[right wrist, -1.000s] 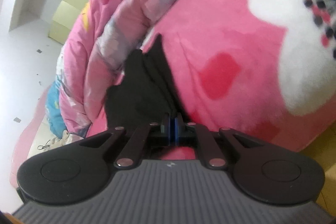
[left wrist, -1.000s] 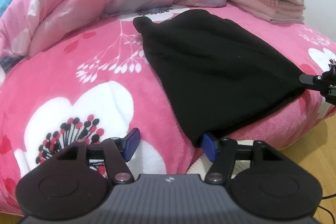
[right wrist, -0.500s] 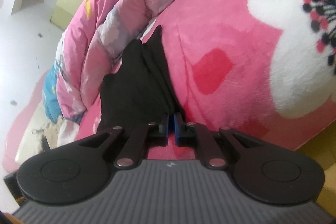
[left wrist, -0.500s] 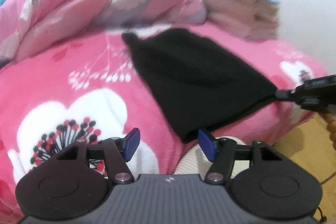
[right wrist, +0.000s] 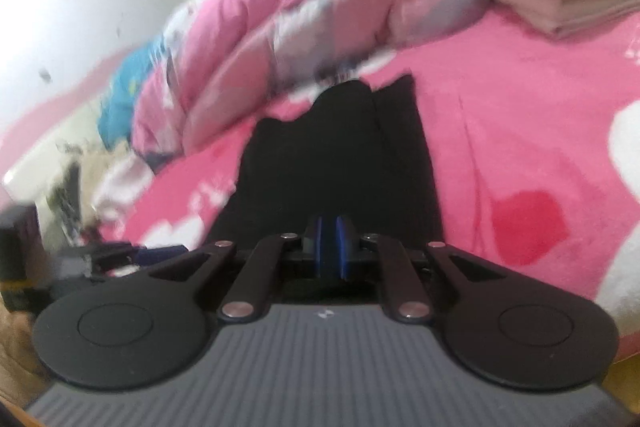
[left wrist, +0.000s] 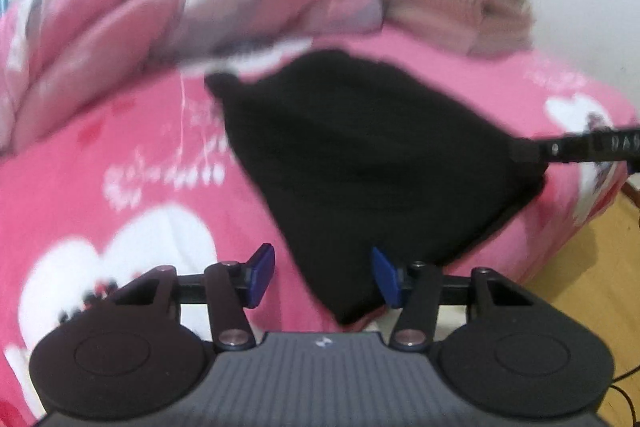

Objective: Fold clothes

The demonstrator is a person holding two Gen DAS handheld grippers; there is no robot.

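A black garment (left wrist: 372, 155) lies spread on the pink flowered bed cover (left wrist: 120, 155). My left gripper (left wrist: 322, 277) is open, its blue pads either side of the garment's near corner, which hangs at the bed edge. In the left wrist view my right gripper (left wrist: 528, 151) comes in from the right and pinches the garment's right corner. In the right wrist view that gripper (right wrist: 329, 249) is shut on the black garment (right wrist: 340, 155), which stretches away towards the quilt. Both views are blurred by motion.
A rolled pink quilt (left wrist: 180, 7) lies along the back of the bed. A stack of folded pinkish clothes (left wrist: 456, 11) with a blue piece on top sits at the back right. Wooden floor (left wrist: 580, 267) shows beyond the bed edge on the right.
The right gripper has swung round while keeping hold of the garment's corner, and its view now levels out over the bed. The left gripper has moved in over the near corner, still open.
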